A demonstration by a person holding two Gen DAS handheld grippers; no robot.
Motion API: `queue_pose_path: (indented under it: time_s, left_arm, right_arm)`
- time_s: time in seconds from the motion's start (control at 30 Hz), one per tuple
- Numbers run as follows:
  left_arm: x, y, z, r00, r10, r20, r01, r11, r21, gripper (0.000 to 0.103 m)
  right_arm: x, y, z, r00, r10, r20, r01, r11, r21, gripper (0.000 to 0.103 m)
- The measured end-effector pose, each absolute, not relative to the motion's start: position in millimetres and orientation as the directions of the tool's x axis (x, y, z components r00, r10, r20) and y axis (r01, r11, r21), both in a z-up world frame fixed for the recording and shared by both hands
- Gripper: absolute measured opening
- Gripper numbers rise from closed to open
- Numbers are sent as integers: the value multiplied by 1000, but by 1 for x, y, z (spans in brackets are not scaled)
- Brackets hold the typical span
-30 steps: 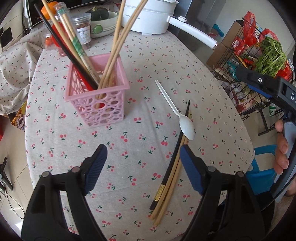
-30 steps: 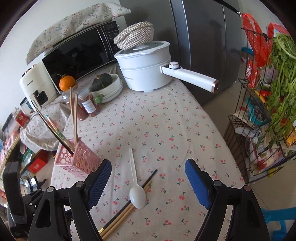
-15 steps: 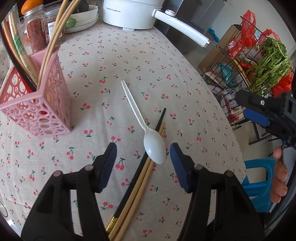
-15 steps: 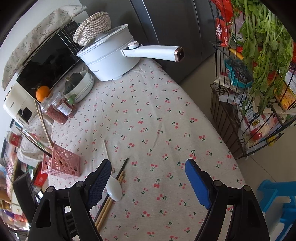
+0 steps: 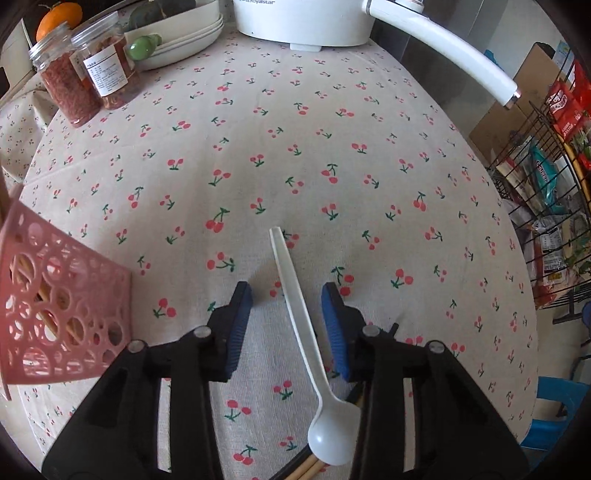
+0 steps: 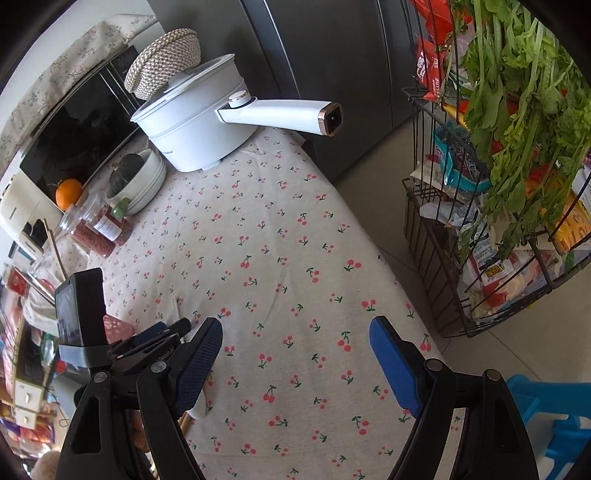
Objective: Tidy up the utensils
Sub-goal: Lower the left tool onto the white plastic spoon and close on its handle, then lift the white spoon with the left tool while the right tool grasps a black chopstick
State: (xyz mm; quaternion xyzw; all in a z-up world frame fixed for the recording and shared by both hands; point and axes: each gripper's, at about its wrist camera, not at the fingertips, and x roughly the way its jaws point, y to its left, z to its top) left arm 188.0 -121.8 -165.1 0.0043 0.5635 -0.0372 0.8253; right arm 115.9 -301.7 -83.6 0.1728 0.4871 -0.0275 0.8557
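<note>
A white plastic spoon [image 5: 301, 325] lies on the cherry-print tablecloth, bowl towards me, resting on wooden chopsticks [image 5: 308, 469]. My left gripper [image 5: 286, 308] is open and low over the cloth, its blue pads on either side of the spoon's handle without touching it. The pink perforated holder [image 5: 62, 325] with chopsticks inside stands at the left. My right gripper [image 6: 295, 354] is open and empty above the table's right part; the spoon's handle tip [image 6: 173, 308] shows beside the left gripper there.
A white electric pot [image 5: 306, 18] with a long handle [image 5: 443, 44], two spice jars [image 5: 88, 81], stacked bowls [image 5: 177, 40] and an orange [image 5: 59, 16] stand at the back. A wire rack [image 6: 491, 206] with greens and packets is right of the table.
My left gripper has moved forward and down over the spoon and narrowed, so its pads now flank the handle. My right gripper has swung right towards the rack, staying open.
</note>
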Motion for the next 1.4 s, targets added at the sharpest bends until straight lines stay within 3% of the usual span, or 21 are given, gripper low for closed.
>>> queue_pose_path:
  time_s: [0.07,0.13,0.17,0.27,0.43,0.73,0.93,1.03,1.27,1.4]
  left_arm:
    - [192,-128,-165,353,-39,-935,82,997,-11,31]
    - [193,-135,-164,341,-35,-939,118,993,6,13]
    - [193,-139,-164,336,-22,-941,140,990,27,11]
    - [191,-144,-162,328,-16,-945,162,986,39,10]
    - [166,-138,-136,386,-125,-914,211,976,-44,10]
    - [100,-85,-68,561,-308,-768,324,936,-139,10]
    - [82,-37,-50,620,-382,-686,312,922,-231,10]
    - [74,-26,-45,640,-381,-668,322,921,-218,10]
    - [65,-1,-43,634,-389,-668,309,920,-241,10]
    - [64,12,-40,635,-397,-662,302,917,-261,10]
  right_arm:
    - [120,-303,-86,518,121,-847,208,943,262,83]
    - [123,-303,-90,506,123,-854,207,944,258,83]
    - [124,-304,-93,499,124,-858,208,944,257,83]
    - [126,-306,-99,480,130,-868,216,941,260,83]
    - [124,-308,-102,464,145,-874,227,934,275,83]
    - [125,-279,-114,405,197,-893,199,934,297,83]
    - [131,-236,-131,326,251,-912,147,939,311,83]
    - [138,-217,-141,293,267,-918,138,938,317,82]
    - [161,-184,-159,233,228,-945,132,956,263,61]
    - [171,-159,-162,228,147,-963,103,979,174,60]
